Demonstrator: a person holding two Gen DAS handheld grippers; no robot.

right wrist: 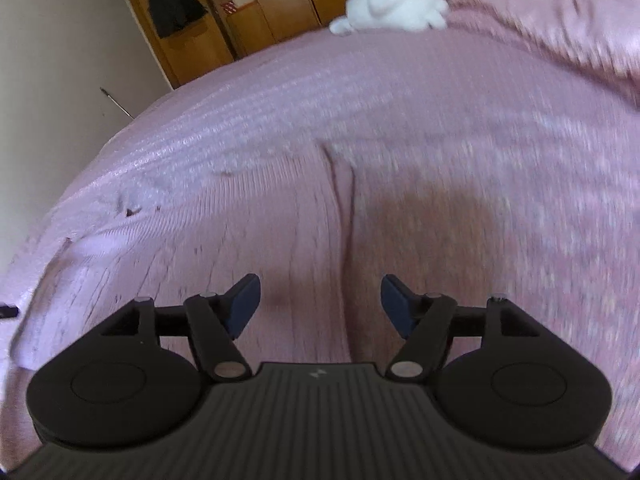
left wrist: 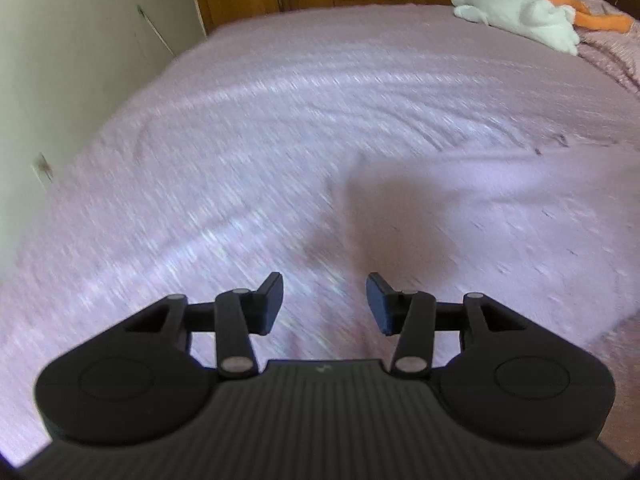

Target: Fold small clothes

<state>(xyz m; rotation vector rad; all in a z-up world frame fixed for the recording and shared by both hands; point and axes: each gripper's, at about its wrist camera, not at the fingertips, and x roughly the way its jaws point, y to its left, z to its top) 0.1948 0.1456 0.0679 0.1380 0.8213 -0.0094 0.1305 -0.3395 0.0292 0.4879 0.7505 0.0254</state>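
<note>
A small pale pink garment (left wrist: 500,216) lies flat on the pink bedspread (left wrist: 280,128), at the right in the left wrist view; the picture is blurred. In the right wrist view the garment (right wrist: 240,240) spreads under and ahead of the gripper, with a crease down its middle and a lighter edge at the left. My left gripper (left wrist: 325,300) is open and empty, just above the bed to the left of the garment. My right gripper (right wrist: 320,304) is open and empty, just above the garment.
A white and orange plush toy (left wrist: 520,12) lies at the far side of the bed; it also shows in the right wrist view (right wrist: 400,4). A wooden wardrobe (right wrist: 208,20) stands beyond the bed. A pale wall (left wrist: 60,80) runs along the bed's left edge.
</note>
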